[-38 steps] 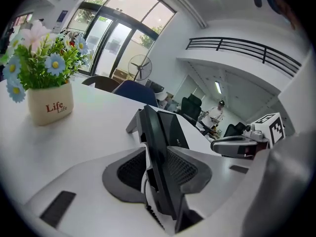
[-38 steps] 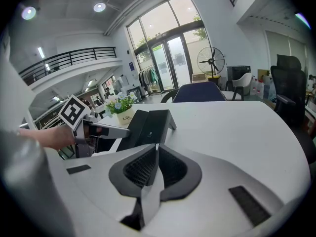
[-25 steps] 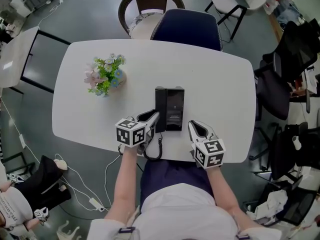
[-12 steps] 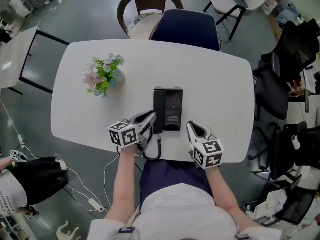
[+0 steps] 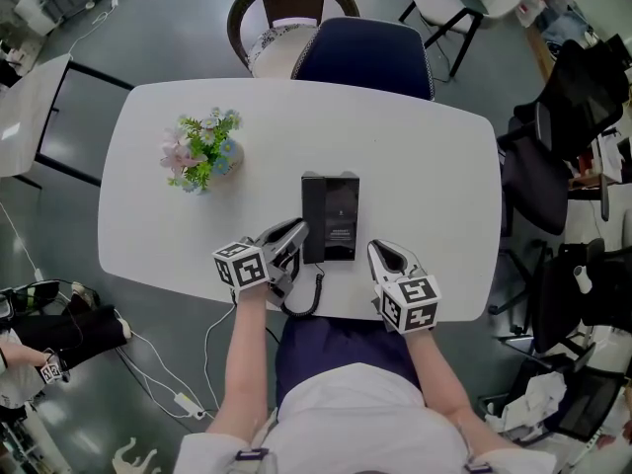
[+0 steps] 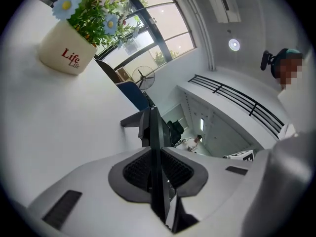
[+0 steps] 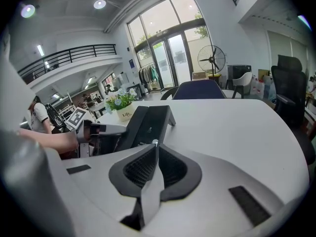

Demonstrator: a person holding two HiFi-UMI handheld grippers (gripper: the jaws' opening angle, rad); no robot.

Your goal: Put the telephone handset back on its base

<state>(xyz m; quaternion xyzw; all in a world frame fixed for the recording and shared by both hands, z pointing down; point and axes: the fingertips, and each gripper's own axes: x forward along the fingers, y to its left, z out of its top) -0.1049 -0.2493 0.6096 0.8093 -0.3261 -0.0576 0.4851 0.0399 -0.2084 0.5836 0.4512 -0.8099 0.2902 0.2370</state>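
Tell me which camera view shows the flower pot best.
The left gripper view: the flower pot stands close, its cream side and the red word Life plain to read. The head view looks down on its flowers, which hide most of the pot. The right gripper view shows it small and far, beyond the telephone.

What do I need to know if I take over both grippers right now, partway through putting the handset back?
The left gripper has just been closing its jaws, and they clamp the near end of the handset.
The right gripper is empty with its jaws together, by the near edge of the table, right of the base.
The handset lies along the base's left side; I cannot tell whether it is seated.
Done: grip taken.
Left: probably set the handset fully into its cradle, then release. Mind the cord at the table's near edge.
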